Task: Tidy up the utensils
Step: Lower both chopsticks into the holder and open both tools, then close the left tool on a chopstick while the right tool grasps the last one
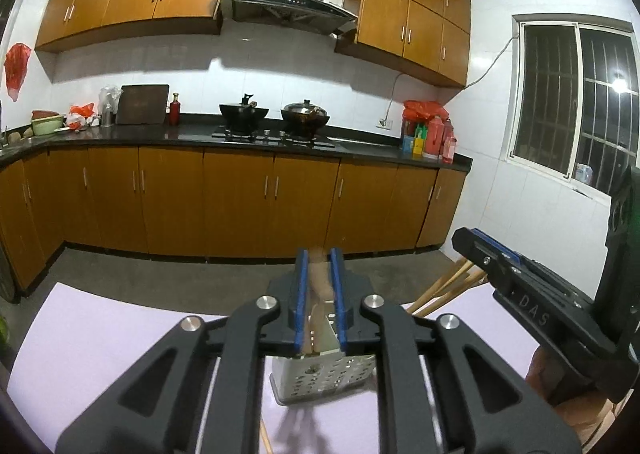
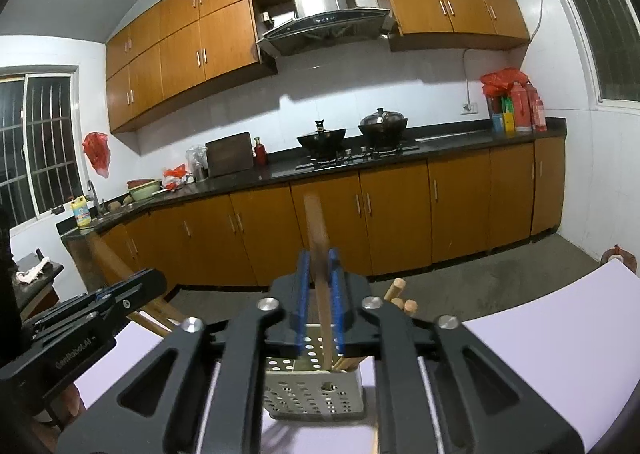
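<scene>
A perforated metal utensil holder [image 1: 324, 378] stands on the lilac table [image 1: 100, 338], right below both grippers; it also shows in the right wrist view [image 2: 316, 390]. My left gripper [image 1: 320, 266] is shut on a wooden-handled utensil [image 1: 320, 274] whose lower end reaches into the holder. My right gripper [image 2: 320, 266] is shut on a wooden chopstick [image 2: 318, 238], blurred, with its lower end inside the holder. More wooden sticks [image 2: 400, 296] lean out of the holder to the right. The right gripper shows at the right of the left wrist view [image 1: 492, 254], and the left gripper at the left of the right wrist view [image 2: 132, 290].
Beyond the table [image 2: 540, 342] is a grey floor, then orange cabinets [image 1: 240, 193] under a black counter with two woks [image 1: 244, 111] on the stove. A barred window [image 1: 576, 101] is on the right wall. Wooden sticks [image 1: 444, 290] show by the table's far right edge.
</scene>
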A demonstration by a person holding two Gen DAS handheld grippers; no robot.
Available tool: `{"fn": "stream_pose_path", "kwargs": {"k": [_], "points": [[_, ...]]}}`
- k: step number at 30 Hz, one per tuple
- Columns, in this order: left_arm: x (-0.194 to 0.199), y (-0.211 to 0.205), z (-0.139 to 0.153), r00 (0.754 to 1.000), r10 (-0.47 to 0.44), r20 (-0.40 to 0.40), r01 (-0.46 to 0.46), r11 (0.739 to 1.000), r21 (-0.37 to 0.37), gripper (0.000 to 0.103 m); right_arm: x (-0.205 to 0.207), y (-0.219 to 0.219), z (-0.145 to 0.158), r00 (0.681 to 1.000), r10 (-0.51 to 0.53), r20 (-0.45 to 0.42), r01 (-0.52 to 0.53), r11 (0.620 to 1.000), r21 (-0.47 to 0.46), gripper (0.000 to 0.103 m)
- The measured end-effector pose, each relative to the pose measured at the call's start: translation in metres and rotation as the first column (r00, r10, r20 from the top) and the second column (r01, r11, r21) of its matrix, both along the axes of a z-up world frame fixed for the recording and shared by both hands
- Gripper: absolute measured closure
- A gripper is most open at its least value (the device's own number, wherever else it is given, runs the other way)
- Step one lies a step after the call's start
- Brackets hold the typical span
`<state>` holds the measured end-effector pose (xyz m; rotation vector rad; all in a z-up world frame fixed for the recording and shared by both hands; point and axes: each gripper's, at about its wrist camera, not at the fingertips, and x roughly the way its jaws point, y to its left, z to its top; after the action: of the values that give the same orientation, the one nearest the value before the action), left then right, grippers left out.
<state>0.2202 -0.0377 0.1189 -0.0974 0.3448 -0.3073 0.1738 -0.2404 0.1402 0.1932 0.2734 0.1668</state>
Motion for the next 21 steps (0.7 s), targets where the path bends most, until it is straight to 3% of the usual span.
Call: {"fn": "stream_pose_path", "kwargs": {"k": [5,13,17,21], "points": [[-0.005,0.002,0.006,1.000,0.004,0.011,-0.003,1.000,-0.015,0.086,-0.013,-0.003,0.011,1.000,-0.004,0.024,0.004,1.000,0.003,0.074],[-0.049,0.027,0.011,0.998,0.041,0.045,-0.040,0.999,-0.033,0.080,-0.055,-0.028,0.020,0.997,-0.060,0.046,0.060,0.998,0.002,0.069],[-0.069,0.049,-0.022,0.994,0.108,-0.026,-0.108,0.994,0.000,0.076,-0.064,-0.042,-0.012,0.994,-0.096,-0.053,0.094,0.995,-0.031,0.069],[-0.072,0.063,-0.079,0.973,0.147,-0.176,-0.140,0.989,0.053,0.076,-0.059,-0.052,-0.076,0.961,-0.103,-0.257,0.093,0.994,-0.050,0.069]]}}
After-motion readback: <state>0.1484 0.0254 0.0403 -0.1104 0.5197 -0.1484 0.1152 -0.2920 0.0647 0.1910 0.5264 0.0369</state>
